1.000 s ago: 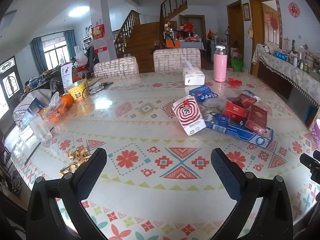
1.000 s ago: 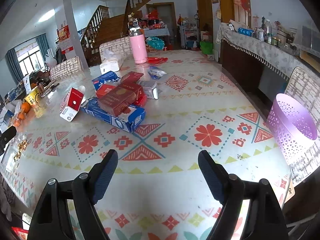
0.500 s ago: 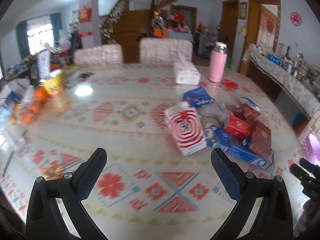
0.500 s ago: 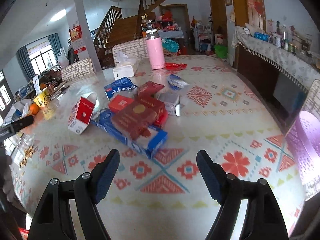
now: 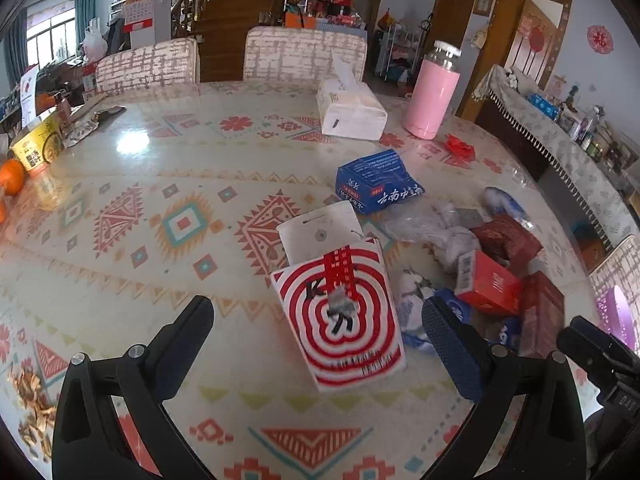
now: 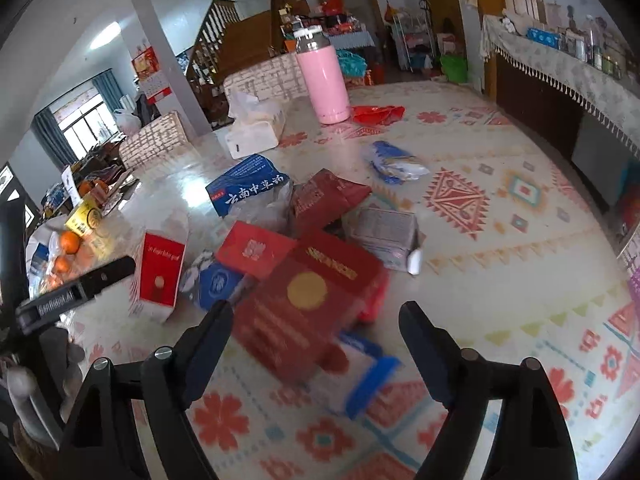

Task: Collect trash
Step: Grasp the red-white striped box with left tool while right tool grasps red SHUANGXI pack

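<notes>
Trash boxes (image 6: pixel 308 304) blurred, overlapping; jaws of both grippers apart, gripping nothing

Glossy tablecloth (image 5: pixel 168 152) (reflecting glare); cardboard striped box (image 5: pixel 340 312); matt pink flask (image 6: pixel 324 80).

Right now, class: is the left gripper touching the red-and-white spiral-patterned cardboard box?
Apart. The left wrist view shows the left gripper open, with patterned tablecloth visible between each finger and the red-and-white spiral-patterned cardboard box.
</notes>
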Available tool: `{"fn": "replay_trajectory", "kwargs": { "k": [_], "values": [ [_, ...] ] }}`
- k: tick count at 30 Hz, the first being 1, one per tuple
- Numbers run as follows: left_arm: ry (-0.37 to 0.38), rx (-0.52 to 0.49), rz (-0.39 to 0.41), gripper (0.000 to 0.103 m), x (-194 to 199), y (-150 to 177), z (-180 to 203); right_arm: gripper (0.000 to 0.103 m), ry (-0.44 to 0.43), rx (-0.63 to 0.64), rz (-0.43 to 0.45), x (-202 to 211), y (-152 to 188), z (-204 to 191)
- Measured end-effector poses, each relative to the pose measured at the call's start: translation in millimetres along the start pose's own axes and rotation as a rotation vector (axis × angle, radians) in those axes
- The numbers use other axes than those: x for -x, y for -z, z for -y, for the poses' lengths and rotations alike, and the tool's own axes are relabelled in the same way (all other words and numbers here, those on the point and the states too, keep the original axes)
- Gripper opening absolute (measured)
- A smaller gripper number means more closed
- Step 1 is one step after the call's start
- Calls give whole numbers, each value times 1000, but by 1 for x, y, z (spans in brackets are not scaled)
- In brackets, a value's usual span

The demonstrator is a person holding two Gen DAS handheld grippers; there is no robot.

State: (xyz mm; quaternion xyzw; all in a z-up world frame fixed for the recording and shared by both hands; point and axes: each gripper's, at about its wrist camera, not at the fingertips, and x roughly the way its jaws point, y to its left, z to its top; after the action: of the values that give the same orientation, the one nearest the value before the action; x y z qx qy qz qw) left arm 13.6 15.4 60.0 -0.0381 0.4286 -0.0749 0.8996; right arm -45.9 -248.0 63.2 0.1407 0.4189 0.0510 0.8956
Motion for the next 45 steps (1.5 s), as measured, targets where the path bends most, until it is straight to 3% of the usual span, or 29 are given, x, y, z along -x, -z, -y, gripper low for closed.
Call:
{"fn": "replay_trajectory", "kwargs": {
  "k": [4,6,7,8,10,12,14,21,29,38,45],
  "values": [
    [-39,-9,-39,103,-16,-2,2,90,65,-3,-14,-19,-8,-8],
    [-21,7,-61,89,-20,-1,-1,90,89,5,-10,-23,-10,-13],
    [14,19,-83,62,-22,1,-2,90,101,10,-8,-24,-10,-15],
    [24,25,-103,60,-23,2,-2,90,116,18,-8,-26,-10,-18],
    [37,28,-105,59,-20,4,-1,82,139,36,-4,-27,-9,-22],
    [42,16,-94,59,-14,7,2,67,147,45,-13,-29,-9,-23],
    [46,5,-75,59,-4,11,4,63,143,44,-6,-27,-8,-22],
    [19,-62,29,59,47,19,19,63,75,40,50,-1,-1,-19],
    [73,-158,92,59,94,34,58,63,30,10,114,49,11,2],
    [210,-327,71,59,110,49,152,63,79,-132,223,129,34,97],
    [338,-464,36,59,99,49,265,63,249,-230,300,186,39,207]
  ]
}}
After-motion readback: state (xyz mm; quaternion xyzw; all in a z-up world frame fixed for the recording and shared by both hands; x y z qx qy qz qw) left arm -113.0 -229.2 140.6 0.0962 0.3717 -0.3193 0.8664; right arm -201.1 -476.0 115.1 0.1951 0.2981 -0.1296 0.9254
